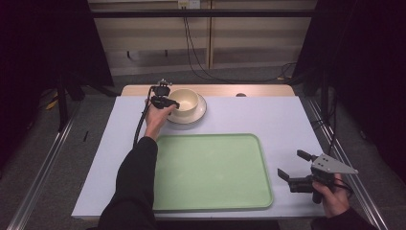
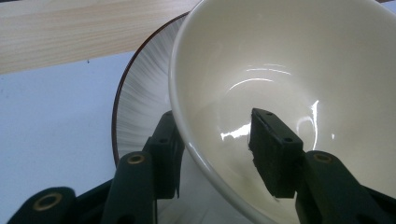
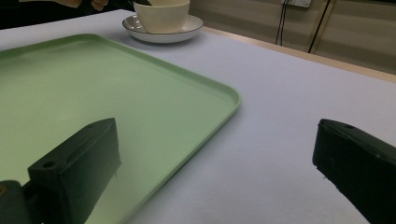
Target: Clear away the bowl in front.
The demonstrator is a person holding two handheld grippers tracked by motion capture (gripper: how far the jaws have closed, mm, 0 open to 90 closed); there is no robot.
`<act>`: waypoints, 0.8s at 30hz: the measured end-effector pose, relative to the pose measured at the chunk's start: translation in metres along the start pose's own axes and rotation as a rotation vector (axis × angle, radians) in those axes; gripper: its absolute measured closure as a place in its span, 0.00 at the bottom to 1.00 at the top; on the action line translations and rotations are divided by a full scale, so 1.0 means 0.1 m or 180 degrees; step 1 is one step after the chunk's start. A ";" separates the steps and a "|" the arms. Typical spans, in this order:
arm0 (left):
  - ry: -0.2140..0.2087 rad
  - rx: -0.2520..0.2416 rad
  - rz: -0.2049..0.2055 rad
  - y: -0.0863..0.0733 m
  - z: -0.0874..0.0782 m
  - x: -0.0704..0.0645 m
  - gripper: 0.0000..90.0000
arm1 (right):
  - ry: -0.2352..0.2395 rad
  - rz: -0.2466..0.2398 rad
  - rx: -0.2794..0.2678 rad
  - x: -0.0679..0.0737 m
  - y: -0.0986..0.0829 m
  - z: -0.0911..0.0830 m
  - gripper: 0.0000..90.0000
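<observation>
A cream bowl (image 1: 184,99) stands on a white plate with a dark rim (image 1: 202,113) at the far middle-left of the table. My left gripper (image 1: 168,101) is at the bowl's left rim. In the left gripper view its jaws (image 2: 215,140) straddle the bowl (image 2: 280,56) wall, one inside and one outside over the plate (image 2: 144,93), with a gap left; it is open. My right gripper (image 1: 290,163) hovers open over the table, right of the green tray (image 1: 210,191). In the right gripper view the jaws (image 3: 215,154) stand wide apart beside the tray (image 3: 93,88), with the bowl (image 3: 161,16) far off.
The pale table cover (image 1: 268,115) ends at a wooden strip (image 1: 215,89) along the far edge, where a small dark round spot (image 1: 241,95) sits. Metal rails (image 1: 43,163) run down both sides of the table. Cables (image 1: 191,52) hang behind it.
</observation>
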State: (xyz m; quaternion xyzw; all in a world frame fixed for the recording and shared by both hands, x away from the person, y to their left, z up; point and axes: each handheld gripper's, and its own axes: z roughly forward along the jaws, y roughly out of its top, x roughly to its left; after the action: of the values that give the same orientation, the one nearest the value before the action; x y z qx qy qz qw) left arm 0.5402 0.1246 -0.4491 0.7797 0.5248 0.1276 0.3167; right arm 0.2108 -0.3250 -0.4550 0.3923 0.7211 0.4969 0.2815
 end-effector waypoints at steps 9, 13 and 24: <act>-0.0037 -0.0033 -0.0136 -0.01 0.04 -0.01 0.82 | -0.0006 0.0000 -0.0011 -0.01 0.00 0.00 0.01; -0.0039 -0.0044 -0.0227 -0.01 0.03 -0.01 0.88 | -0.0010 0.0021 -0.0004 -0.01 0.00 -0.01 0.01; -0.0212 -0.0061 -0.0373 -0.01 0.00 0.07 0.93 | -0.0001 0.0021 -0.0004 -0.01 0.00 -0.01 0.01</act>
State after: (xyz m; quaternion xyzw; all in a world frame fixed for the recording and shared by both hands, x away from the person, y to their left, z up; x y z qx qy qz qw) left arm 0.5423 0.1307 -0.4511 0.7484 0.5575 0.0879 0.3484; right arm 0.2108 -0.3267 -0.4549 0.3947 0.7194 0.4981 0.2802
